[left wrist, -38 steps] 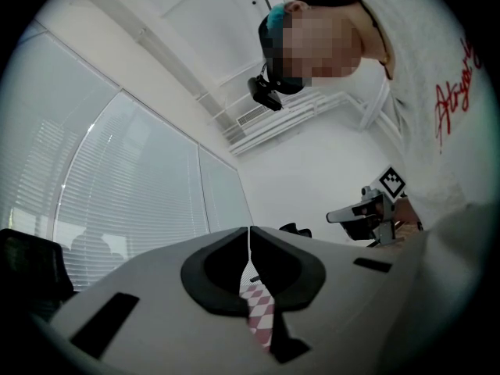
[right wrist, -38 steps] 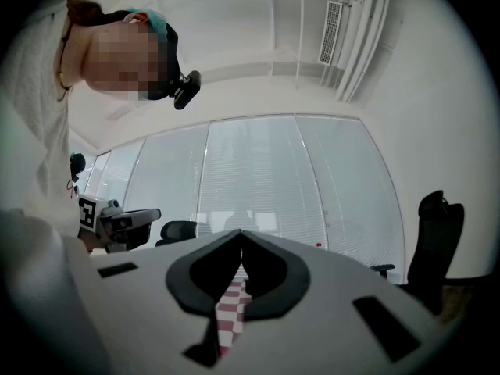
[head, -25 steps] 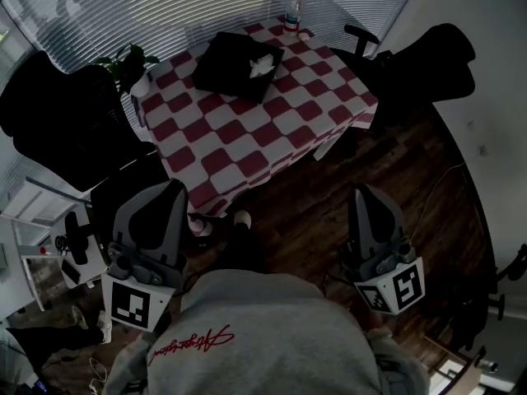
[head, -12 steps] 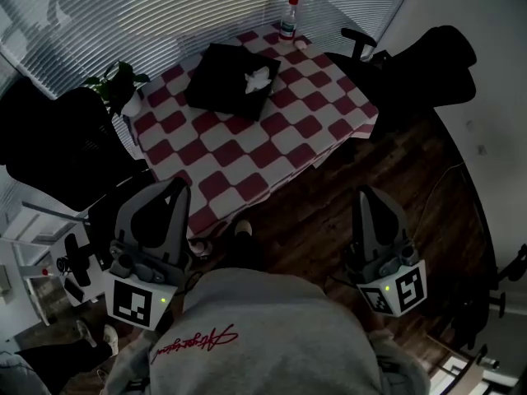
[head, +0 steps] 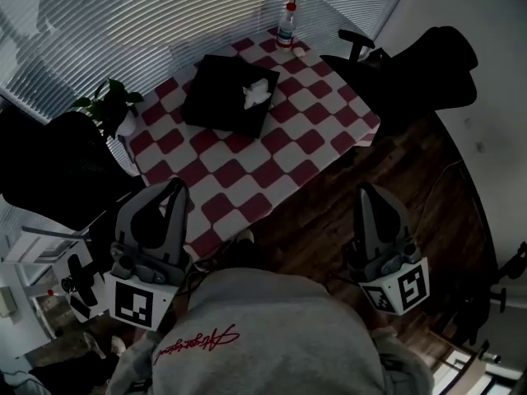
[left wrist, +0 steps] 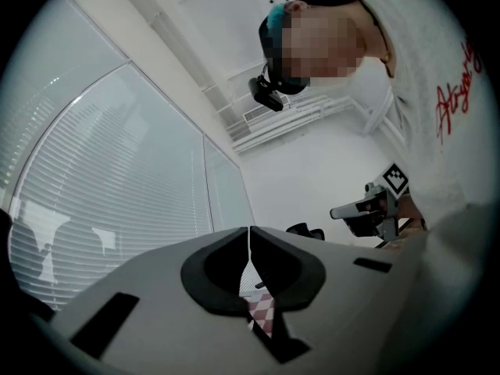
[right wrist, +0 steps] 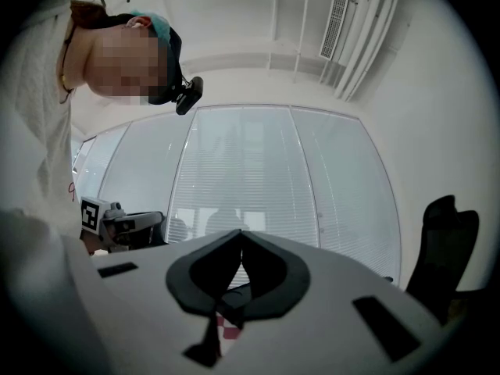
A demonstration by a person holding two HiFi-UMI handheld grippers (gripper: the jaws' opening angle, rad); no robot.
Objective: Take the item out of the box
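**A:** What has changed over the last second?

**B:** The desk [head: 272, 171], under its red-and-white checked cloth, has come down the head view toward the person. Its near corner now lies just beside the left gripper [head: 174, 186], where before there was a gap. I read that as the person walking up to it. Both grippers are carried out in front, much as they were.

**A:** And the fingers?

**B:** Clenched on both, with nothing in them. In the left gripper view the two halves meet in a thin seam, and only a sliver of checked cloth shows beyond. The right gripper [head: 367, 189] looks the same in its own view, pressed together and empty.

**A:** Where is the thing to be taken out?

**B:** The black box [head: 216, 97] sits on the far half of the desk, toward the edge that runs along the blinds [head: 165, 15]. A white item [head: 256, 94], crumpled-looking, pokes up from its top on the side nearer the far corner, where a bottle [head: 286, 25] stands. It is too small to name more exactly.

**A:** So how far along is the task?

**B:** Hardly begun, I judge. The box is well apart from both grippers and the item is untouched. The approach has closed much of the gap. The person likely needs to come nearer, then one gripper must open before it can take the white item.
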